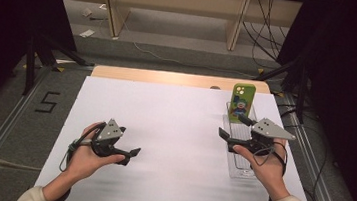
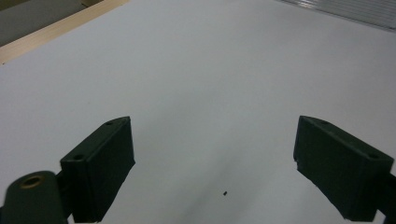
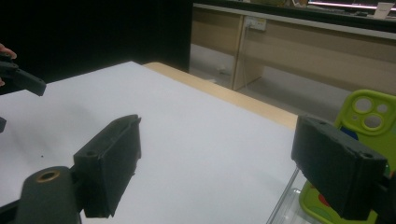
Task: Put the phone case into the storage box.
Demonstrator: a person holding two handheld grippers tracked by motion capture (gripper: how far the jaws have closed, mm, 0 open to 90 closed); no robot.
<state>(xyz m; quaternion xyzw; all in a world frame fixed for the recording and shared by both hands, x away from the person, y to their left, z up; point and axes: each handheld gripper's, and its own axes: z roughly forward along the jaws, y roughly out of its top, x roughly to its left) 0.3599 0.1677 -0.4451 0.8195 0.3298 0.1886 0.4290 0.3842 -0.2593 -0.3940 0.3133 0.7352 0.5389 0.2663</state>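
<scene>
A phone in a lime-green case (image 1: 242,102) stands upright at the far end of a clear plastic tray (image 1: 240,168) on the right side of the white table (image 1: 174,125). My right gripper (image 1: 232,127) hovers over the tray just in front of the phone, jaws pointing left and open with nothing between them. In the right gripper view (image 3: 219,122) the phone (image 3: 369,112) shows beyond the right jaw, with the tray's rim (image 3: 286,201) below. My left gripper (image 1: 129,142) rests low over the table at the left, open and empty; in its own view (image 2: 212,126) bare white surface lies between its jaws.
A wooden strip (image 1: 179,78) runs along the table's far edge. Metal rails (image 1: 311,154) flank both sides. Black tripod legs (image 1: 40,56) and cables (image 1: 269,34) lie on the floor beyond. The left gripper (image 3: 23,80) appears far off in the right gripper view.
</scene>
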